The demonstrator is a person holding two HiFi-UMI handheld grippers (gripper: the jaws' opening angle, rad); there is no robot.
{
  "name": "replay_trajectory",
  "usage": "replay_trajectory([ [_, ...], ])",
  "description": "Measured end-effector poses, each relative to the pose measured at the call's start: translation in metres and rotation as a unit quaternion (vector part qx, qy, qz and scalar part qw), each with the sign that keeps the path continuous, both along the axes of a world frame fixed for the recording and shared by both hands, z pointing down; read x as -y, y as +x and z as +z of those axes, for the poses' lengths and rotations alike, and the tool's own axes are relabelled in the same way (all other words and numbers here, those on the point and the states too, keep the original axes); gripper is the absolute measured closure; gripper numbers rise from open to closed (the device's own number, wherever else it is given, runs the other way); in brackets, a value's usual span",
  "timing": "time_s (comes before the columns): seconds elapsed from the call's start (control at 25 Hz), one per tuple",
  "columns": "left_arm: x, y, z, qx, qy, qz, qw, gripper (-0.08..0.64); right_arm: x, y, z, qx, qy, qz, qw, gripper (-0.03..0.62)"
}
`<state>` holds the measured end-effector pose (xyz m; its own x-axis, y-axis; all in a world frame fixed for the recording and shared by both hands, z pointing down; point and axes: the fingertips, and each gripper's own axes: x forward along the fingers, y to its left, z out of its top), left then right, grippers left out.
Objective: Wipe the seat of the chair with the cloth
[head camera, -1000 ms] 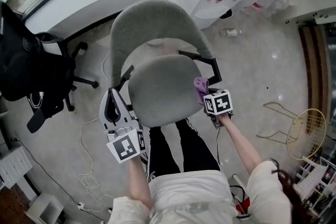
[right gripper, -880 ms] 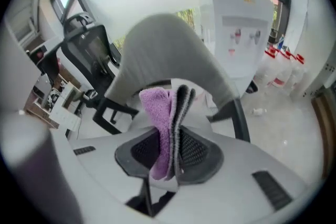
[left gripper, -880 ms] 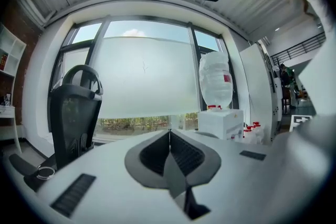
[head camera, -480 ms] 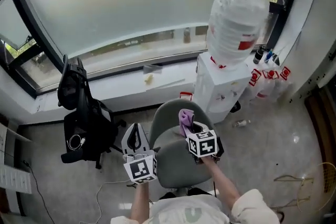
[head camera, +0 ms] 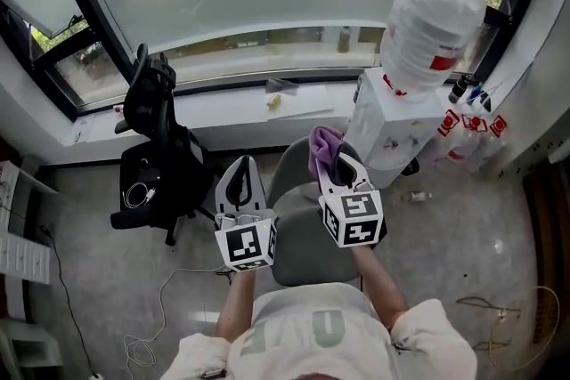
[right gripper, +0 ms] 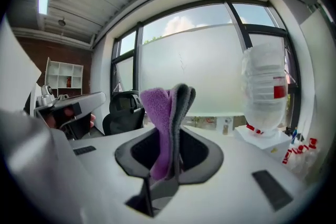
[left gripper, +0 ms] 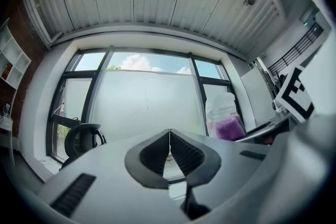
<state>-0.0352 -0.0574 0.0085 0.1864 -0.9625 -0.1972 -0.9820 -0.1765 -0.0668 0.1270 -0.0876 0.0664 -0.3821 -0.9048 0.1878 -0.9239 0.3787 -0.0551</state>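
Note:
The grey chair (head camera: 299,252) stands right in front of the person, partly hidden behind both grippers. Both grippers are held up above it and point toward the window. My right gripper (head camera: 336,163) is shut on a folded purple cloth (head camera: 324,141) that sticks up out of its jaws. In the right gripper view the cloth (right gripper: 157,113) stands between the pads of that gripper (right gripper: 170,147), purple on the left, grey on the right. My left gripper (head camera: 240,181) is at the chair's left; in its own view the left gripper (left gripper: 169,145) has its jaws pressed together on nothing.
A black office chair (head camera: 158,157) stands to the left by the window sill (head camera: 232,109). A white water dispenser (head camera: 392,125) with a big bottle (head camera: 434,18) is at the right. A cable (head camera: 147,329) lies on the floor at the lower left.
The view has swung up from the seat to the window. Both grippers have risen off the chair, the right one still holding the cloth.

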Motion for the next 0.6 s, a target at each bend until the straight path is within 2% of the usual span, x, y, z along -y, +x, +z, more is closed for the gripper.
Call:
replay_trajectory([
  [0.28,0.001,-0.001,-0.006,-0.007,0.009,0.009,0.9999,0.545,-0.007,-0.02,-0.016,-0.033,0.036,-0.011,0.999,0.503],
  [0.6,0.008,0.005,-0.008,-0.011,0.008,0.025,0.9996,0.545,-0.008,-0.022,-0.023,-0.039,0.04,-0.01,0.998,0.503],
])
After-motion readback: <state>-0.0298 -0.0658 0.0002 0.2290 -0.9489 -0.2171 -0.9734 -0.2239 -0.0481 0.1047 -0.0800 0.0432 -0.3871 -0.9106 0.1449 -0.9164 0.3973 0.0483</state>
